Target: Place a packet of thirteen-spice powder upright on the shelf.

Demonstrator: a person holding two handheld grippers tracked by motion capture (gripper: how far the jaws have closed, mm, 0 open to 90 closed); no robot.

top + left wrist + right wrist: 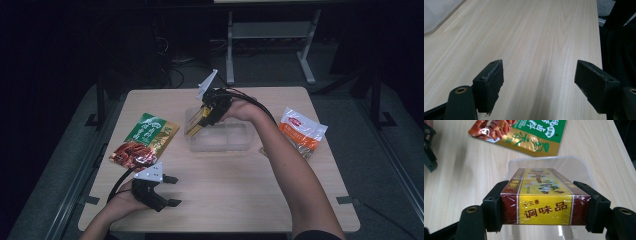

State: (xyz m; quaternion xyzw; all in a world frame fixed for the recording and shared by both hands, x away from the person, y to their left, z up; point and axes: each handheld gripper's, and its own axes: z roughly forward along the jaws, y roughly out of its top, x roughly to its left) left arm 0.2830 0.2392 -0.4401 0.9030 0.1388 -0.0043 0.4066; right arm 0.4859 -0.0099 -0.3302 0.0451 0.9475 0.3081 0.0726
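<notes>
Over the clear tub point(584, 167), spice box point(541, 195) partly fills its hollow.

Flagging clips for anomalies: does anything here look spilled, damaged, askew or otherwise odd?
Nothing stands out. The right gripper holds a yellow-and-maroon box squarely between its jaws over the clear plastic container. The green pouch and orange-white packet lie flat and look intact on the table. The left gripper is open, holding nothing.
</notes>
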